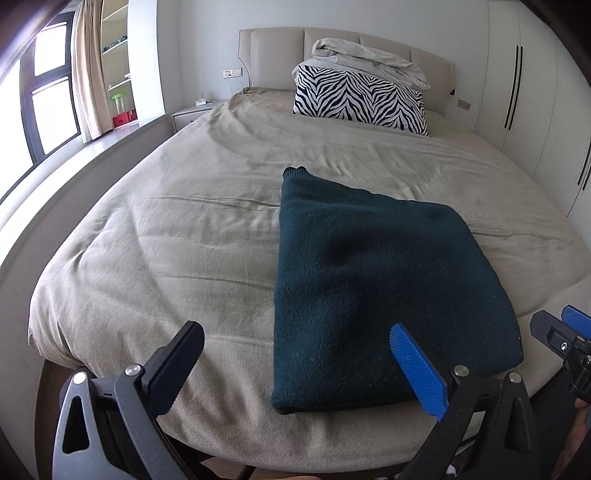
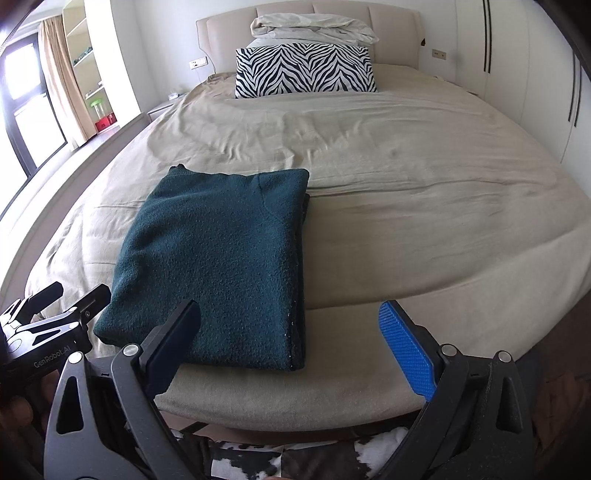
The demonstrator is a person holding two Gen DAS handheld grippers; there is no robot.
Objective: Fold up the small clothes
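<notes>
- A wide bed fills the room, covered by a creased beige sheet.
- A padded beige headboard stands against the white back wall.
- A zebra-print pillow leans at the head, with a crumpled pale duvet on top of it.
- White wardrobe doors with dark slot handles line the right side.
- On the left, daylight comes through a dark-framed window beside a beige curtain and open shelves.
- A low nightstand sits by the bed.

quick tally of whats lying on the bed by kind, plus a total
Dark green folded garment: 1
Zebra-print pillow: 1
Crumpled pale bedding bundle, on top of the pillow: 1
Total: 3

Both tongs, left and right, are open and hold nothing, so they are not counted.
</notes>
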